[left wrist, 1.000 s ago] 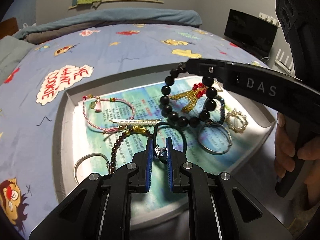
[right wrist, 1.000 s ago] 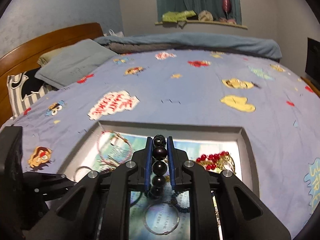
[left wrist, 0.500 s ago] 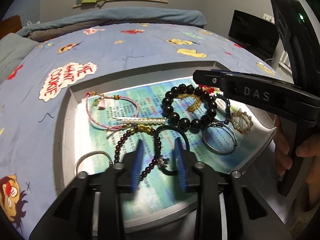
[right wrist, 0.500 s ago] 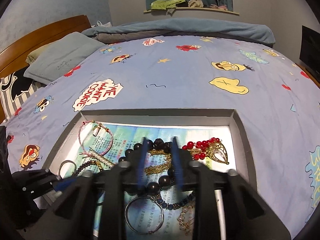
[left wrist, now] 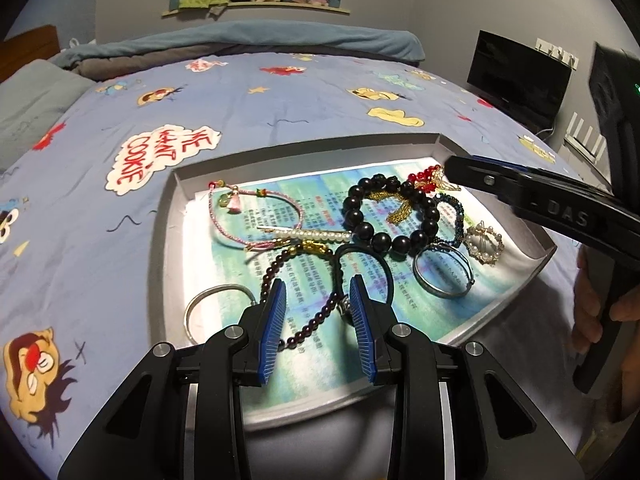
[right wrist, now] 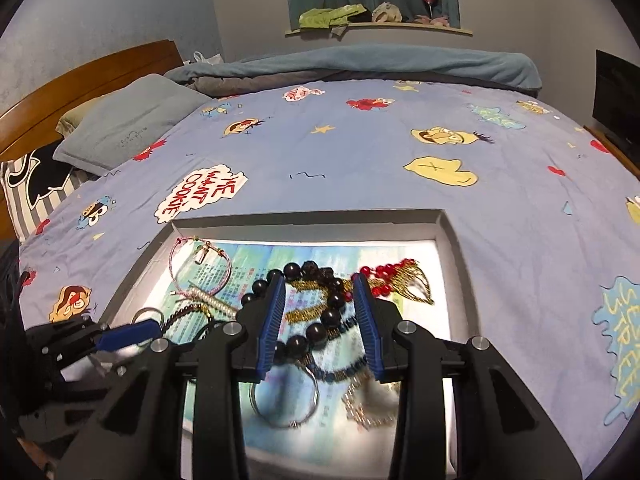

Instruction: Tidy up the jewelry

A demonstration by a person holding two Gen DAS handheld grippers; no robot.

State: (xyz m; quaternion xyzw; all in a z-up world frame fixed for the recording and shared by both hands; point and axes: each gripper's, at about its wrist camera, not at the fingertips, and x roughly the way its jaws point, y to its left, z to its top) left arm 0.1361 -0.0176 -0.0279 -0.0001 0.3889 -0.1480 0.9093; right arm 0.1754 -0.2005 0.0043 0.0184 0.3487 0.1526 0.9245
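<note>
A grey tray on the bed holds several pieces of jewelry. A black bead bracelet lies in its middle, also in the right wrist view. A thin black band with a charm and a dark red bead bracelet lie at the near side. My left gripper is open and empty over them. My right gripper is open and empty above the black bead bracelet; it also shows in the left wrist view.
The tray also holds a pink cord bracelet, a pearl bar, silver bangles, a red and gold piece and a gold ring piece. The tray rests on a blue cartoon bedsheet.
Both grippers have opened. The left let go of the black band's charm; the right let go of the black bead bracelet, which now lies flat in the tray. Both drew back slightly.
</note>
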